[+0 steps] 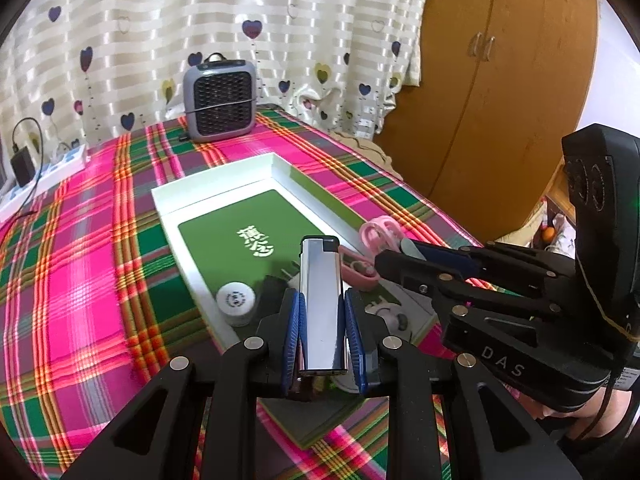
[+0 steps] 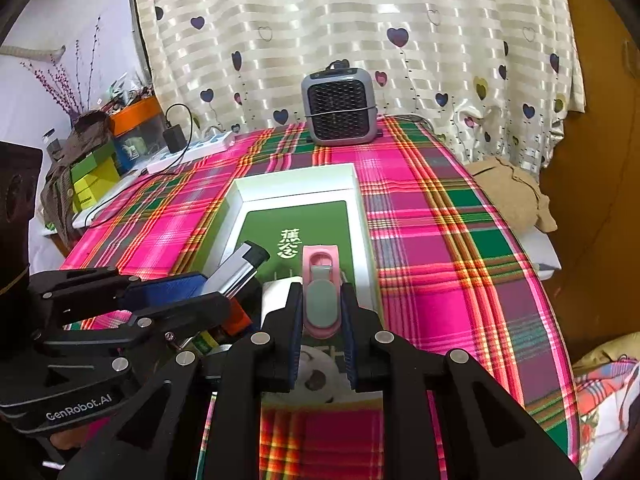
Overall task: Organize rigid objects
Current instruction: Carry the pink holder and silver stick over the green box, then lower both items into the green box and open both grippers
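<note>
silver metal lighter with black cap [image 1: 321,304]: clamped in left gripper [image 1: 322,320], above near end of white shallow box with green liner [image 1: 224,184] | pink folding scissors [image 2: 321,292]: clamped in right gripper [image 2: 322,316], over same box | white round ball [image 1: 236,299]: inside box | grey fan heater [image 1: 220,100]: beyond box on plaid cloth

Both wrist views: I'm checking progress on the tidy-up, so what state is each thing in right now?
Left gripper: shut on the silver lighter.
Silver lighter: held lengthwise, over the tray's near end.
Right gripper: shut on the pink scissors.
Pink scissors: held, handles forward, over the tray.
White tray: open, far half bare.
White round container: lying in the tray.
</note>
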